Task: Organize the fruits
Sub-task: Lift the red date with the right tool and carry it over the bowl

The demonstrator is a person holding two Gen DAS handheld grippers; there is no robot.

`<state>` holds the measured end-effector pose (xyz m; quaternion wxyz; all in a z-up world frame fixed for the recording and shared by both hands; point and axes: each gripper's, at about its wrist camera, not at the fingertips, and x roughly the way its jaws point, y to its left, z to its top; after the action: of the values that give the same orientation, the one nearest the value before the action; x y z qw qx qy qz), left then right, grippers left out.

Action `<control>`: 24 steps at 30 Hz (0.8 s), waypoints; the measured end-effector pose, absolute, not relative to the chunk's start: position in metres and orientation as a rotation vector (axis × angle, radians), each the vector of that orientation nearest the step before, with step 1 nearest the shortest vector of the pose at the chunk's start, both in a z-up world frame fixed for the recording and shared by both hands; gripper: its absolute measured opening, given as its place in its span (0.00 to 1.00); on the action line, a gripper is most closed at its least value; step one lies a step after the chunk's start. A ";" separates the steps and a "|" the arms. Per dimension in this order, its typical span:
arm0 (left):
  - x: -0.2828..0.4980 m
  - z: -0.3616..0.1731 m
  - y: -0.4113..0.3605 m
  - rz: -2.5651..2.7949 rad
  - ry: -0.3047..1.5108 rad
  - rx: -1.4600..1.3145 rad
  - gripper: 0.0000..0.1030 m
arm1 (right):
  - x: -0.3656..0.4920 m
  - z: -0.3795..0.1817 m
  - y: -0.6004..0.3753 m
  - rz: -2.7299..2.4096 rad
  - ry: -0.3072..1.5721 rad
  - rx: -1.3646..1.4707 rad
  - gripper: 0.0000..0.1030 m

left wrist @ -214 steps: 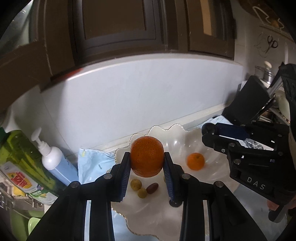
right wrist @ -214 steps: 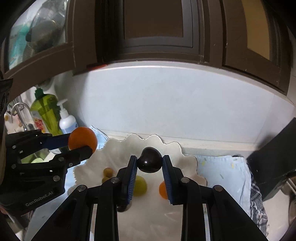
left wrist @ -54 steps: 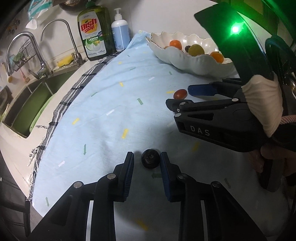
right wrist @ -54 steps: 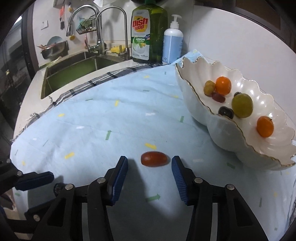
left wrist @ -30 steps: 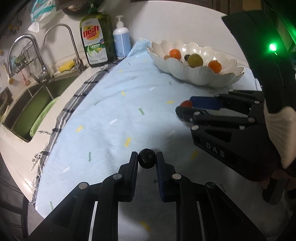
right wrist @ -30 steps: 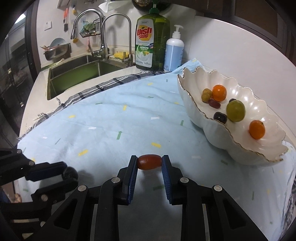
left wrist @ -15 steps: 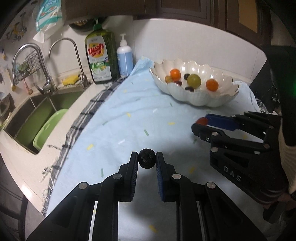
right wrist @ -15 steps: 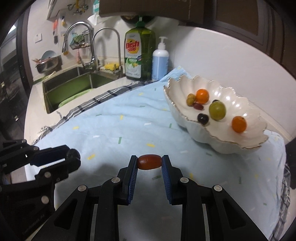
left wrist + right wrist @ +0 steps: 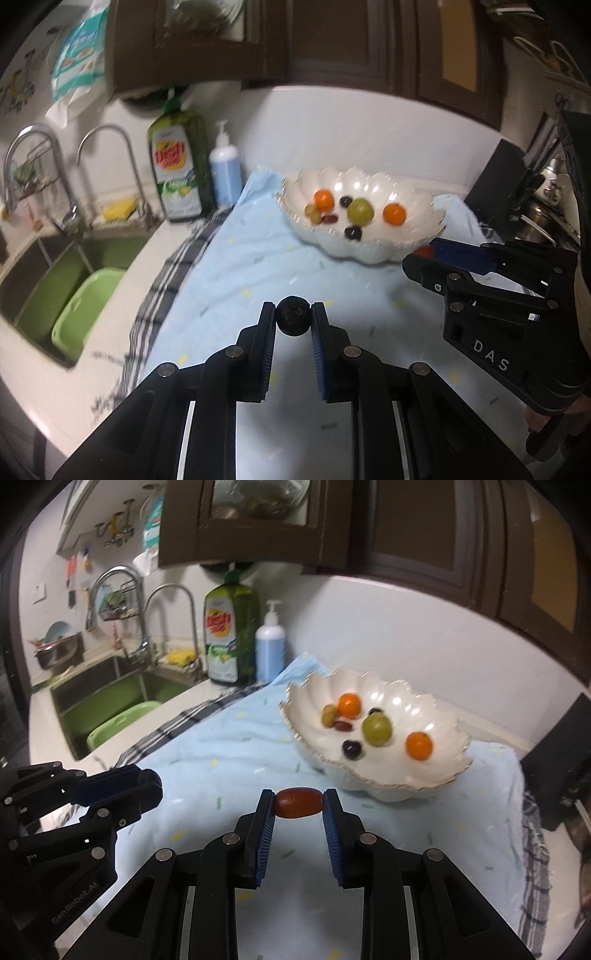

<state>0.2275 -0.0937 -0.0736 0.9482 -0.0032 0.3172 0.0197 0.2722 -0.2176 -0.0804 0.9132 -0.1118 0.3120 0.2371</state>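
Left gripper [image 9: 293, 320] is clamped on 1 small dark round fruit [image 9: 293, 320], carried clear above the light blue cloth [image 9: 236, 266]. Right gripper [image 9: 298, 803] is clamped end to end on 1 red oblong fruit [image 9: 297, 803], also off the cloth. The white scalloped bowl [image 9: 388, 781] sits ahead on the cloth, holding 7 fruits. Judgement: both held pieces look light, smooth-skinned and soft, so likely to bruise or squirt out under hard pressure. The dark fruit is gripped across its middle, which seems sound; the red one, held by its tips, could pivot, and a hold across its middle would be safer.
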 end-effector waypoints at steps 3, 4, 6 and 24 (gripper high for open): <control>0.233 -0.064 -0.091 0.010 0.617 0.006 0.19 | 0.272 -0.073 -0.220 0.445 0.624 -0.207 0.27; 0.235 -0.061 -0.090 -0.001 0.611 0.008 0.19 | 0.272 -0.070 -0.221 0.434 0.621 -0.196 0.27; 0.242 -0.055 -0.089 -0.030 0.601 0.013 0.19 | 0.271 -0.065 -0.224 0.413 0.612 -0.180 0.27; 0.329 -0.018 -0.097 -0.228 0.558 0.058 0.19 | 0.325 -0.031 -0.246 0.226 0.525 -0.111 0.27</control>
<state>0.3287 -0.0968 -0.0181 0.9545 0.0287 0.2748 -0.1121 0.3245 -0.2457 -0.0313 0.9579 -0.0546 0.2590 0.1112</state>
